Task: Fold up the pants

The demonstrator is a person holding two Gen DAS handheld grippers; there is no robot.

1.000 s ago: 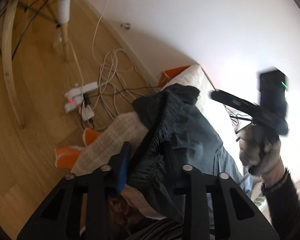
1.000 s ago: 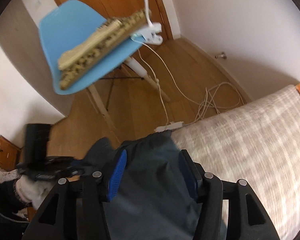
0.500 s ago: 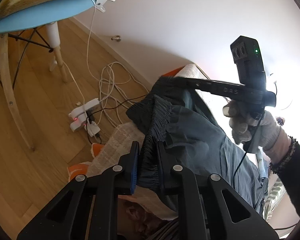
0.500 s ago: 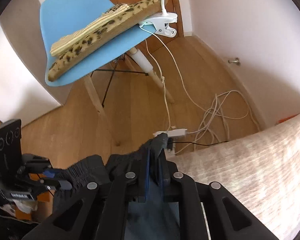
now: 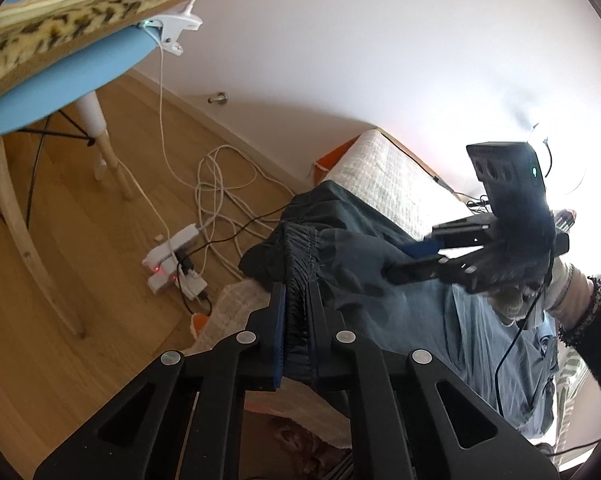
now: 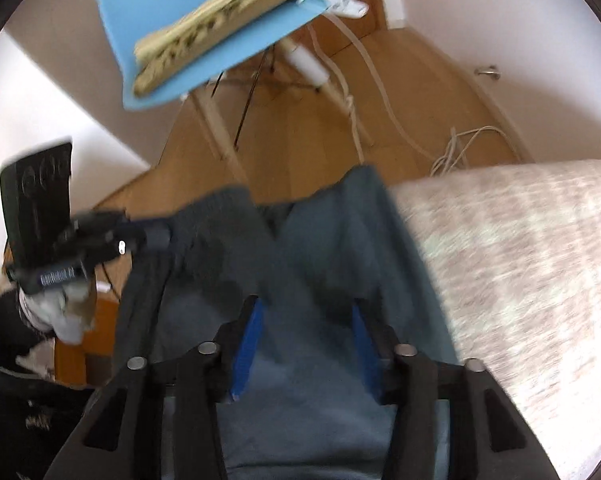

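- Your left gripper (image 5: 296, 308): jaws pinched tight on the gathered elastic waistband (image 5: 298, 248) of the dark blue pants (image 5: 364, 276).
- Your right gripper (image 6: 306, 344): jaws opening, blue pads apart over the pants fabric; cloth lies between them, not pressed.
- Pants spread from both grippers across the pale woven bed cover (image 6: 520, 264), waistband at its edge.
- Beyond the left gripper: power strip (image 5: 172, 260) with tangled white cables (image 5: 220, 184) on the wooden floor.
- Farther out: blue chair (image 6: 160, 0) bearing a leopard-print cushion (image 5: 80, 20).
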